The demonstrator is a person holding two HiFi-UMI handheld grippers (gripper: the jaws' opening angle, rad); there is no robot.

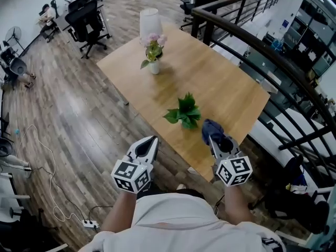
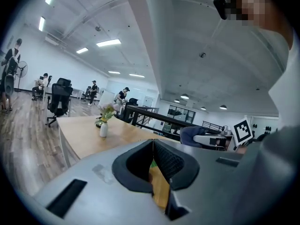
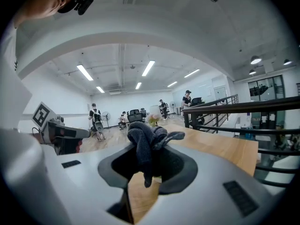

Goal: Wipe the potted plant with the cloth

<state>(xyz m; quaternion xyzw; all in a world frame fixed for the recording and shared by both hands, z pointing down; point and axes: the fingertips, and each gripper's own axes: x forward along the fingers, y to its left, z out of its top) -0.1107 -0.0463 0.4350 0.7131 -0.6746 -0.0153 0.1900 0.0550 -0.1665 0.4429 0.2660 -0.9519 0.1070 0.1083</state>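
Observation:
A small green leafy potted plant [image 1: 184,112] stands near the close end of the wooden table [image 1: 220,83]. My right gripper [image 1: 213,138] is shut on a dark blue cloth [image 1: 211,129], held just right of the plant over the table's near corner. In the right gripper view the cloth [image 3: 144,144] bunches up out of the jaws. My left gripper [image 1: 153,140] is shut and empty, hanging over the floor left of the table's edge and short of the plant. In the left gripper view its pads [image 2: 164,161] meet with nothing between them.
A white vase of pink flowers [image 1: 153,52] and a tall white cylinder [image 1: 150,21] stand at the table's far end. A dark metal railing [image 1: 265,54] runs along the right. Black office chairs [image 1: 86,20] and a floor cable [image 1: 50,164] lie to the left.

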